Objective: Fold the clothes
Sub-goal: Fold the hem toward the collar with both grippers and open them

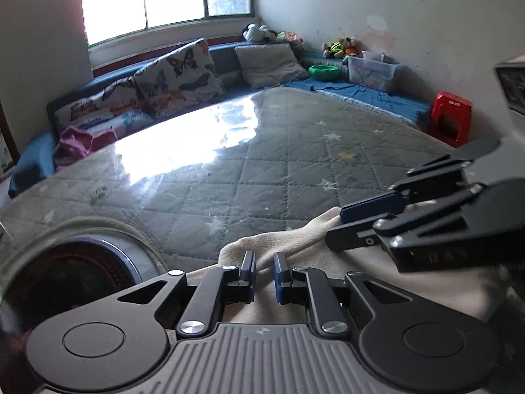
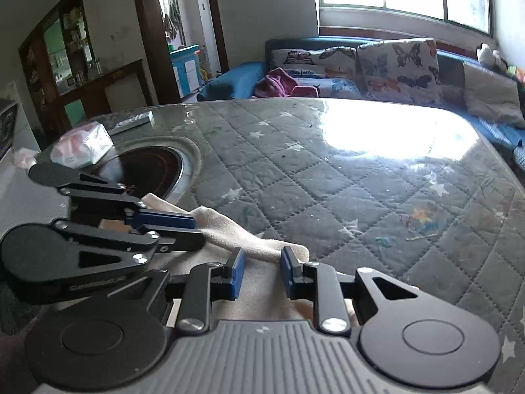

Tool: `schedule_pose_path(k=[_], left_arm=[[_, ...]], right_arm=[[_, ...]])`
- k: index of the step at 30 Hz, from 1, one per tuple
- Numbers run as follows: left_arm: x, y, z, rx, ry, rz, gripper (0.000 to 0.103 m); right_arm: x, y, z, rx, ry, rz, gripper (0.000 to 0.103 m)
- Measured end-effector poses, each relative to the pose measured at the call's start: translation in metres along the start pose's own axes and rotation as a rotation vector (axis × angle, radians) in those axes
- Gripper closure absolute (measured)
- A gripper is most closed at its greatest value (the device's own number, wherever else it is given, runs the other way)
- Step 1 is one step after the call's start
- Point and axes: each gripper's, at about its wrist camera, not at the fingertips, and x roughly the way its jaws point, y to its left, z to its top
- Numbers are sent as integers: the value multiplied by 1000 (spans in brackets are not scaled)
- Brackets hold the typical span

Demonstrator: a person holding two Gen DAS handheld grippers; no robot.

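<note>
A cream, fleecy cloth (image 1: 295, 243) lies bunched at the near edge of the table, and it shows in the right wrist view too (image 2: 249, 239). My left gripper (image 1: 264, 269) sits low over it, its blue pads a narrow gap apart with cloth showing in the gap and nothing pinched. Just to its right, my right gripper (image 1: 334, 226) reaches in from the side with its tips at the cloth's raised fold. In its own view the right gripper (image 2: 262, 272) stands slightly open above the cloth. The left gripper (image 2: 200, 229) comes in from the left there.
The table (image 1: 295, 151) wears a grey quilted cover with stars under a glossy sheet. A round black hob (image 2: 147, 167) is set in at the left, with a tissue pack (image 2: 82, 146) and a remote (image 2: 131, 120) behind it. A sofa with butterfly cushions (image 1: 177, 75) and a red stool (image 1: 451, 121) stand beyond.
</note>
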Motion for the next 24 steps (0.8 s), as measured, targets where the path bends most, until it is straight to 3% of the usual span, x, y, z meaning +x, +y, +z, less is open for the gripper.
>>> schedule_pose_path(k=[5,7,9,15,24], left_arm=[[-10,8,-2,-69,-27,13,89],[-24,12,-7,-100,-49,48,84],[-42,16,-17,-128,-71,91,70],[-90,20,-52,-182,-84,143,60],[-82,28,-71,-278,-13,141,61]], right_arm=[[4,5,-1,-43,-8,-27,80],[4,5,0,-44,-7,-28,80],[4,5,-1,-48,-8,-29,80],[6,13,-4,-110,-12,-58,80],[7,21,-7,-174,-15,-84,80]])
